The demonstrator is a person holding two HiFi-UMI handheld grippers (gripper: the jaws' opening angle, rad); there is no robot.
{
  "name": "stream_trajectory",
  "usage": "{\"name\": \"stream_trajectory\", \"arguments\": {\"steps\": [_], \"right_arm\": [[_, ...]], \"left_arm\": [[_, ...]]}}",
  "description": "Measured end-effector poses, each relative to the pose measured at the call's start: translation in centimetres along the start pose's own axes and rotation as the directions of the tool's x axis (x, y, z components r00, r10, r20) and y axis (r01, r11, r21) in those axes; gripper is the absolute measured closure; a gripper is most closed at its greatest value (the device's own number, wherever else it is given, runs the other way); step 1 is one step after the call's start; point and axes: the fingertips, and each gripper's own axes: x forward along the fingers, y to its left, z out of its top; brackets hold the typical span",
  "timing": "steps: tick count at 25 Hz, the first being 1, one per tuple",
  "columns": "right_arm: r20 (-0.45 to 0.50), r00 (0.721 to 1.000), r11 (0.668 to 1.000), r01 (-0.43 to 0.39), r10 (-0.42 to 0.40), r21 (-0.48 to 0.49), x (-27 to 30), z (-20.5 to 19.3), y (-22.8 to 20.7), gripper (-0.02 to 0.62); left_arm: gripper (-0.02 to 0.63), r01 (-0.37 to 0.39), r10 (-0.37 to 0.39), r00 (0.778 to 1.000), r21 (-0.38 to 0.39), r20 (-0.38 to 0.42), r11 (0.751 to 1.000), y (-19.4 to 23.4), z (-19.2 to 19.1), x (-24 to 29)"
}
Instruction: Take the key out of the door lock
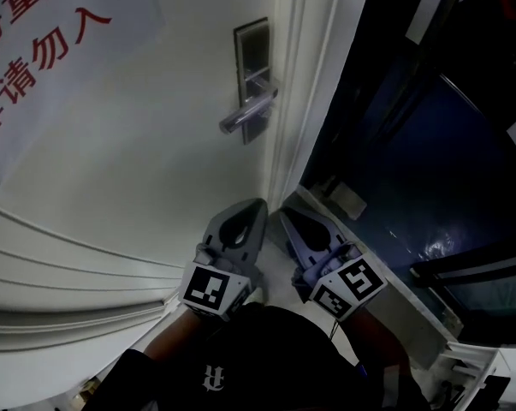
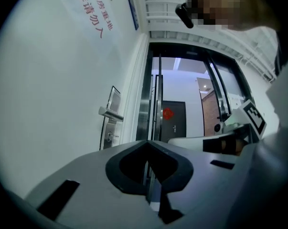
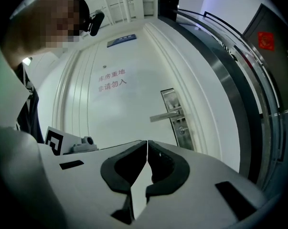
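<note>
Two grippers shut and empty, well short of the door (image 1: pixel 138 127).
Head view: your left gripper (image 1: pixel 252 206) and right gripper (image 1: pixel 286 216) sit side by side below the handle (image 1: pixel 247 110). Left gripper view: jaws closed on nothing; the key (image 2: pixel 109 136) sticks out under the handle. Right gripper view: jaws closed, lock (image 3: pixel 183 129) well apart.

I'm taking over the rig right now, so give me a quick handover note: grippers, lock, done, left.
Left gripper: shut, empty, held low, short of the door.
Right gripper: same, beside it.
Lock cylinder sits under the lever handle; what looks like the key is in it.
Done: nothing yet. Left: reach up, grip the key, pull it out.
</note>
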Motion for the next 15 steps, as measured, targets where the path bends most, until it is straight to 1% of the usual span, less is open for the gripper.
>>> {"name": "stream_trajectory", "arguments": {"steps": [2, 4, 6, 7, 8, 9, 10, 11, 13, 14, 15], "right_arm": [[0.01, 1.0, 0.999, 0.006, -0.006, 0.041, 1.9, 0.2, -1.5, 0.58], [0.023, 1.0, 0.993, 0.006, -0.009, 0.122, 3.7, 0.4, -3.1, 0.58], [0.042, 0.999, 0.968, -0.004, -0.007, 0.251, 5.4, 0.7, -4.7, 0.58], [0.055, 0.998, 0.944, -0.016, -0.002, 0.33, 6.3, 0.8, -5.6, 0.58], [0.071, 0.997, 0.91, -0.035, 0.006, 0.414, 7.3, 1.0, -6.5, 0.578], [0.089, 0.996, 0.867, -0.057, 0.015, 0.494, 8.3, 1.2, -7.6, 0.578], [0.105, 0.994, 0.819, -0.075, 0.018, 0.569, 9.1, 1.3, -8.7, 0.578], [0.115, 0.993, 0.761, -0.081, 0.008, 0.644, 9.9, 1.1, -10.0, 0.578], [0.119, 0.992, 0.633, -0.07, -0.035, 0.771, 11.1, 0.1, -12.2, 0.578], [0.119, 0.991, 0.58, -0.066, -0.053, 0.812, 11.6, -0.2, -12.9, 0.578], [0.12, 0.991, 0.539, -0.068, -0.063, 0.84, 12.1, -0.4, -13.3, 0.578]], "left_arm": [[0.601, 0.008, -0.008, 1.0, 0.006, 0.001, 1.0, 1.5, 0.1, 1.2], [0.601, 0.009, -0.009, 1.0, 0.009, -0.001, 1.0, 2.8, 0.0, 2.0], [0.601, 0.009, -0.009, 1.0, 0.007, -0.005, 1.0, 4.0, -0.1, 2.5], [0.601, 0.01, -0.01, 1.0, 0.006, -0.007, 1.0, 4.5, -0.2, 2.7], [0.601, 0.011, -0.011, 1.0, 0.007, -0.008, 1.0, 4.9, -0.1, 2.9], [0.601, 0.011, -0.011, 1.0, 0.008, -0.01, 1.0, 5.4, -0.1, 3.0], [0.601, 0.011, -0.01, 1.0, 0.01, -0.013, 1.0, 5.7, -0.1, 3.1], [0.601, 0.01, -0.009, 1.0, 0.012, -0.017, 1.0, 6.1, -0.1, 3.2], [0.601, 0.007, -0.007, 1.0, 0.015, -0.021, 1.0, 6.7, -0.1, 3.5], [0.601, 0.005, -0.005, 1.0, 0.014, -0.021, 1.0, 7.0, -0.1, 3.6], [0.601, 0.003, -0.003, 1.0, 0.013, -0.021, 1.0, 7.2, 0.0, 3.8]]}}
